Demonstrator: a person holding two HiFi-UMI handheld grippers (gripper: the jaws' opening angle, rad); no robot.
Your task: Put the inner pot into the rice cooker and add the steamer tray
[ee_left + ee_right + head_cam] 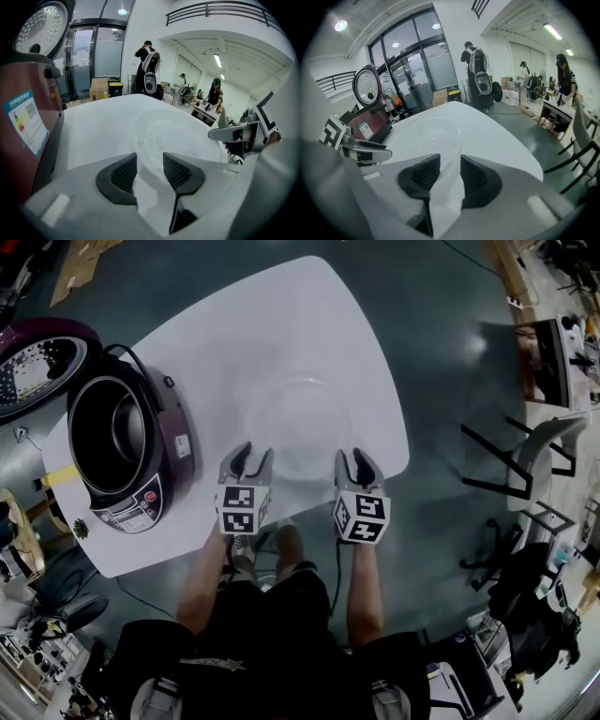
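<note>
A clear plastic steamer tray point(300, 423) lies in the middle of the white table point(281, 324). The maroon rice cooker point(122, 446) stands at the table's left end, its lid point(37, 367) swung up and the dark inner pot point(112, 432) seated inside. My left gripper point(251, 454) is at the tray's near left rim and my right gripper point(356, 457) at its near right rim. In the left gripper view the jaws point(150, 171) straddle the tray point(173, 136) rim with a gap showing. In the right gripper view the jaws point(450, 171) likewise straddle the tray point(424, 131) edge, not pressing on it.
The cooker's body point(28, 126) rises close on the left of my left gripper. The table's near edge lies just under both grippers. Black chairs point(525, 456) stand on the floor to the right. People stand at desks far beyond the table.
</note>
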